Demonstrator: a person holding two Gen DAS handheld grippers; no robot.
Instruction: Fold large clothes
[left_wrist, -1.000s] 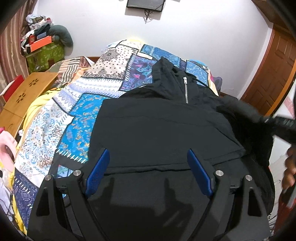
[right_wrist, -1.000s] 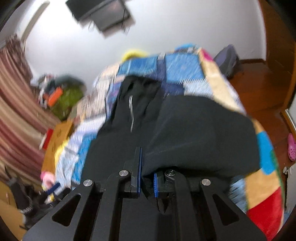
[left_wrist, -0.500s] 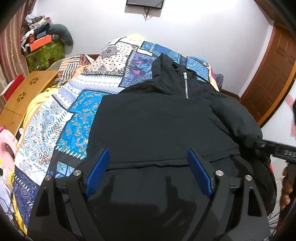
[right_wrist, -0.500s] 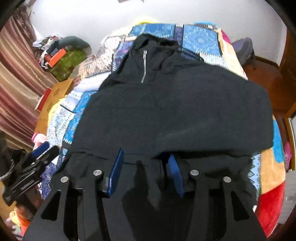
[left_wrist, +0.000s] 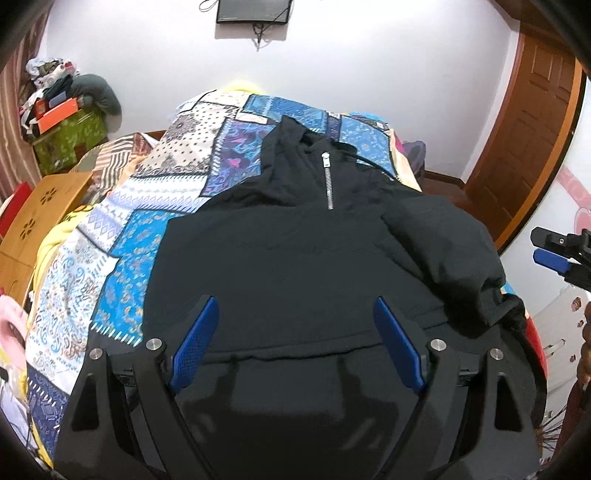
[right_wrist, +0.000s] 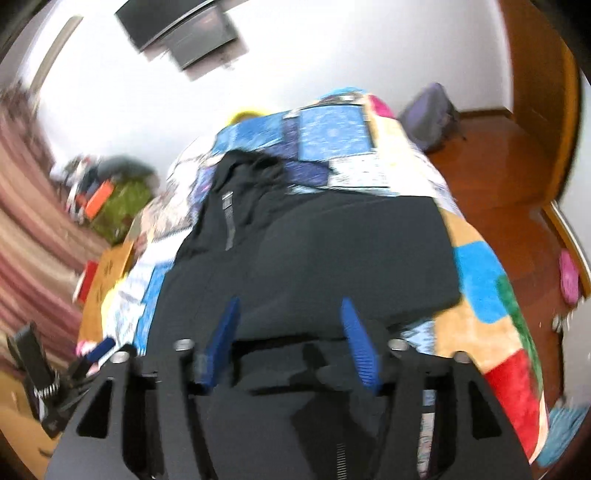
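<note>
black and thick, the jacket (left_wrist: 303, 258) lies flat on the patchwork bedspread (left_wrist: 122, 258), collar toward 12 o'clock, with its silver zipper (left_wrist: 328, 181) running down from the collar. one sleeve is folded across the body at 3 o'clock and ends in a bunched cuff. the left gripper (left_wrist: 295, 339) is above the hem at 6 o'clock, its blue pads wide apart and holding nothing. the right gripper (right_wrist: 291, 343) is also spread, with no cloth between its pads; this view is blurred. a wooden door (left_wrist: 524, 129) stands at 2 o'clock, a dark screen (left_wrist: 253, 11) hangs on the white wall at 12 o'clock, and a green box (left_wrist: 68, 142) with clutter sits at 10 o'clock.
</note>
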